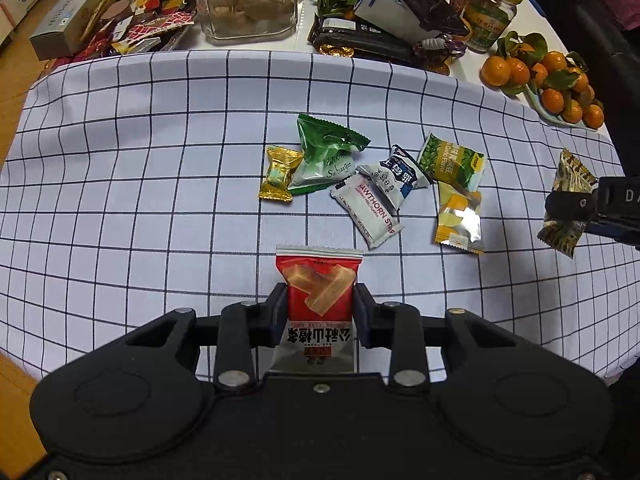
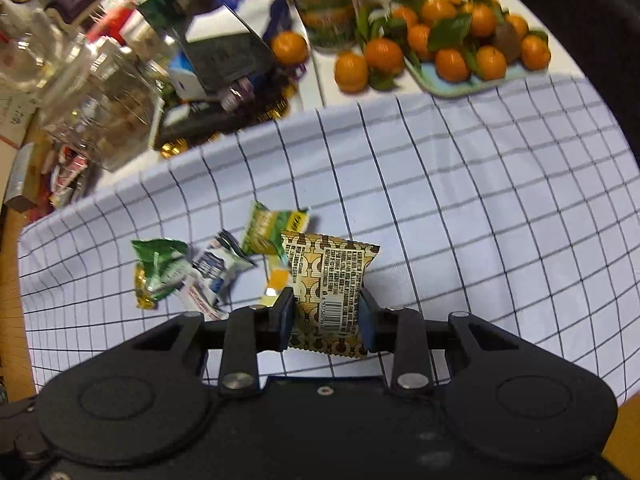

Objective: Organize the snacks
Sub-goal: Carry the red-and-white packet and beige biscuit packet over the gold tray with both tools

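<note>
Foil packets like these are looking light, crinkly and slick, so each is best pinched across its flat middle, where the filling is giving the pads something firm, not at the thin crimped ends. Both tools are doing so: the left gripper [image 1: 320, 312] is clamped on the red packet [image 1: 319, 286] above the near edge of the checked cloth [image 1: 140, 152], and the right gripper [image 2: 327, 316] is clamped on the gold-brown packet [image 2: 328, 280] above the cloth's right side. 6 more snacks are lying in a loose cluster near the cloth's middle, among them the gold candy [image 1: 279, 174], the green packet [image 1: 324, 152] and the hawthorn strip [image 1: 366, 210], several overlapping. No tray or bin for sorting is showing. The right wrist view is blurring, and the lower end of each held packet is hiding behind the gripper bodies.
</note>
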Demonstrator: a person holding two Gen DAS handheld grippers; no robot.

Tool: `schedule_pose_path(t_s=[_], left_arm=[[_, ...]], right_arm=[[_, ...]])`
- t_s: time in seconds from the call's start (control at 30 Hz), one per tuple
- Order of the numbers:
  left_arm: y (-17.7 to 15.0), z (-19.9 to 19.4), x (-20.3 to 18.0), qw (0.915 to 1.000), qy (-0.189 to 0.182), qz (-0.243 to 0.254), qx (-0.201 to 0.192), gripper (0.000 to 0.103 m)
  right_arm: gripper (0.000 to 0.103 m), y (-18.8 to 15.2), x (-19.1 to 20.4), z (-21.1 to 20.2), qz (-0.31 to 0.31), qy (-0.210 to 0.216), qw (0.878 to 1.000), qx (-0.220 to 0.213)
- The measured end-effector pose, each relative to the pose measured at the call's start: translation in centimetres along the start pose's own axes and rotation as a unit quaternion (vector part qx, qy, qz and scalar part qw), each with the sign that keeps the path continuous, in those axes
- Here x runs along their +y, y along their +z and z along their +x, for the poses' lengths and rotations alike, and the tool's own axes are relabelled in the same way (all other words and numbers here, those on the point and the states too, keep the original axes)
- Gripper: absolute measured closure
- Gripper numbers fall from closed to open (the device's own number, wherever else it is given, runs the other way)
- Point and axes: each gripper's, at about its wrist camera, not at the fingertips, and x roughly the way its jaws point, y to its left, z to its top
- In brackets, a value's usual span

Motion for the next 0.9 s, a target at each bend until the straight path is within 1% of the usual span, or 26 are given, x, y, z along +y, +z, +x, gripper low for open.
schedule_pose_path(t_s=[0.1,0.2,0.27,0.4,0.5,0.6,0.7,0.9], left_arm=[[-1.3,-1.5,0.0,0.9998,-0.001,0.006,-0.021,0.061],[-2.9,-2.5,0.0,0.9992,0.005,0.008,-0.039,0.061],[-4.0,-3.0,0.2,0.9991,0.000,0.005,-0.043,0.061],[-5.9,-3.7,1.1,0.9987,-0.023,-0.015,-0.042,0.061],[-7.7,-4.2,1.6,0.9983,-0.026,-0.024,-0.047,0.061],[-9.3,-4.6,1.9,0.9980,-0.016,-0.027,-0.054,0.061],[-11.1,-4.8,2.2,0.9978,-0.015,-0.026,-0.059,0.061],[-14.2,-4.9,2.2,0.9978,-0.005,-0.016,-0.064,0.061]], right_arm=[[0.069,-1.5,-0.1,-1.8,-0.007,0.015,1.000,-0.026],[0.069,-3.8,-0.4,-3.1,-0.010,0.033,0.999,-0.036],[0.069,-5.7,-0.4,-3.7,-0.016,0.038,0.998,-0.042],[0.069,-9.3,0.1,-4.9,-0.046,0.037,0.996,-0.061],[0.069,-12.2,0.4,-5.7,-0.066,0.043,0.994,-0.076],[0.069,-14.7,0.0,-6.5,-0.064,0.060,0.993,-0.080],[0.068,-17.1,-0.6,-7.0,-0.053,0.080,0.992,-0.082],[0.068,-20.7,-1.5,-7.5,-0.040,0.096,0.991,-0.084]])
